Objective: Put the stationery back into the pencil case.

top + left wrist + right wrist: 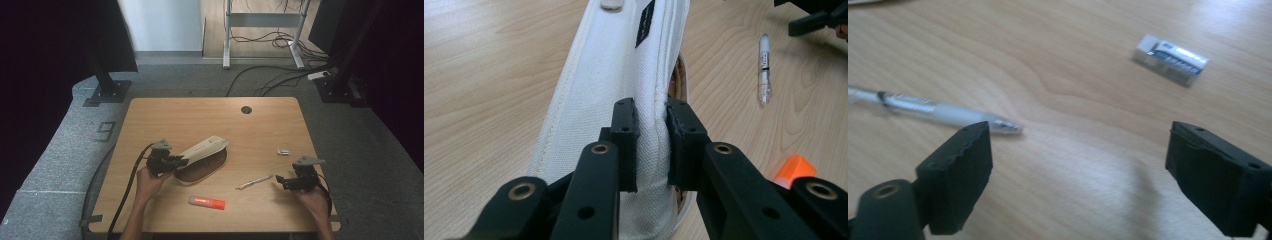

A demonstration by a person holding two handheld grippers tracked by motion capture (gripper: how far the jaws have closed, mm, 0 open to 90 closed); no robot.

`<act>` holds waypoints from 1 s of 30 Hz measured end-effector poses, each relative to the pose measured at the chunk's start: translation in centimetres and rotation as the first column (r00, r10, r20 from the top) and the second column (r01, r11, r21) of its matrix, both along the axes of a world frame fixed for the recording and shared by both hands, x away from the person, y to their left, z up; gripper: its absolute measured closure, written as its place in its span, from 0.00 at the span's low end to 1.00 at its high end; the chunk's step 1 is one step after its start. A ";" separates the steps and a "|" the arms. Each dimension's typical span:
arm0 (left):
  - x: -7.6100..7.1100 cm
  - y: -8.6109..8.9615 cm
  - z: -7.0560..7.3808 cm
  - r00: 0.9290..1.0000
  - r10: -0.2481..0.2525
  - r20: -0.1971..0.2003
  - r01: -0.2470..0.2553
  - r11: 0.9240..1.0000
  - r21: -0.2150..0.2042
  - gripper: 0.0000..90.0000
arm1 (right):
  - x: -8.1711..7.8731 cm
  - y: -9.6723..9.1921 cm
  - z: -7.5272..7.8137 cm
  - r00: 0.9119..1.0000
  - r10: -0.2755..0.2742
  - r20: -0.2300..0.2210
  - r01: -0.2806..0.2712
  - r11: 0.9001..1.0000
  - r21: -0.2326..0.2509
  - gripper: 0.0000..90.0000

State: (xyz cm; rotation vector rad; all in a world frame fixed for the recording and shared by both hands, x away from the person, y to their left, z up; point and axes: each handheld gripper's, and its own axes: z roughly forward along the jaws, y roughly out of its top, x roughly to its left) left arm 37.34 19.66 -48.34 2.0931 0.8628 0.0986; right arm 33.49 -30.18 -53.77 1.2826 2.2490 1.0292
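A white canvas pencil case (204, 149) with a brown inside is seen near the middle of the wooden table (165, 112), lying open with its flap raised. The near left end of its flap is clamped between the jaws of the left gripper (177, 161), which is held at the case's left; in the left gripper view the fabric is pinched tightly between the two black pads (625, 131). The right gripper (280, 181) is held low over the table's near right part with its jaws spread wide and nothing between them. A clear pen (254, 182) is laid just left of that gripper, its tip pointing toward the jaws. A small white eraser (283, 151) lies farther off, and an orange highlighter (207, 202) lies near the front edge.
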 end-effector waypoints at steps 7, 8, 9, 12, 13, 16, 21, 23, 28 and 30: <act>0.0 0.1 0.0 1.000 -0.003 -0.002 0.003 1.000 0.001 0.85 | 1.5 -0.8 0.6 0.999 -0.040 0.017 0.040 0.999 0.000 0.18; 0.0 0.1 0.0 1.000 -0.004 -0.001 0.004 1.000 0.002 0.85 | 1.9 -1.0 0.7 0.999 -0.046 0.019 0.046 0.999 0.002 0.20; 0.0 0.1 0.0 1.000 -0.004 -0.001 0.004 1.000 0.002 0.85 | 2.1 -1.1 0.8 0.999 -0.050 0.019 0.050 0.999 0.002 0.22; 0.0 0.1 0.1 1.000 -0.005 0.001 0.005 1.000 0.001 0.85 | 3.0 -1.5 1.0 0.998 -0.060 0.024 0.060 0.998 -0.001 0.27; 0.0 0.1 0.1 1.000 -0.004 0.001 0.004 1.000 0.000 0.85 | 3.0 -1.5 1.0 0.998 -0.060 0.024 0.060 0.998 -0.001 0.27; -0.1 0.0 0.1 1.000 -0.007 0.003 0.007 1.000 0.002 0.85 | 3.8 -1.9 1.3 0.998 -0.060 0.023 0.060 0.998 -0.012 0.31; -0.1 -0.1 0.1 1.000 -0.016 0.003 0.016 1.000 -0.003 0.84 | 5.7 -2.0 1.2 0.999 -0.049 0.014 0.050 0.998 -0.034 0.39; -0.1 -0.1 0.1 1.000 -0.017 0.004 0.017 1.000 -0.004 0.84 | 6.0 -2.0 1.2 0.999 -0.045 0.007 0.045 0.998 -0.047 0.40; -0.1 0.0 0.2 1.000 -0.019 0.002 0.019 1.000 -0.011 0.84 | 7.3 -2.1 0.6 1.000 -0.029 -0.001 0.029 0.999 -0.037 0.47; -0.1 0.0 0.1 1.000 -0.021 0.002 0.021 1.000 -0.013 0.84 | 8.0 -2.1 0.5 1.000 -0.013 -0.009 0.012 0.999 -0.048 0.47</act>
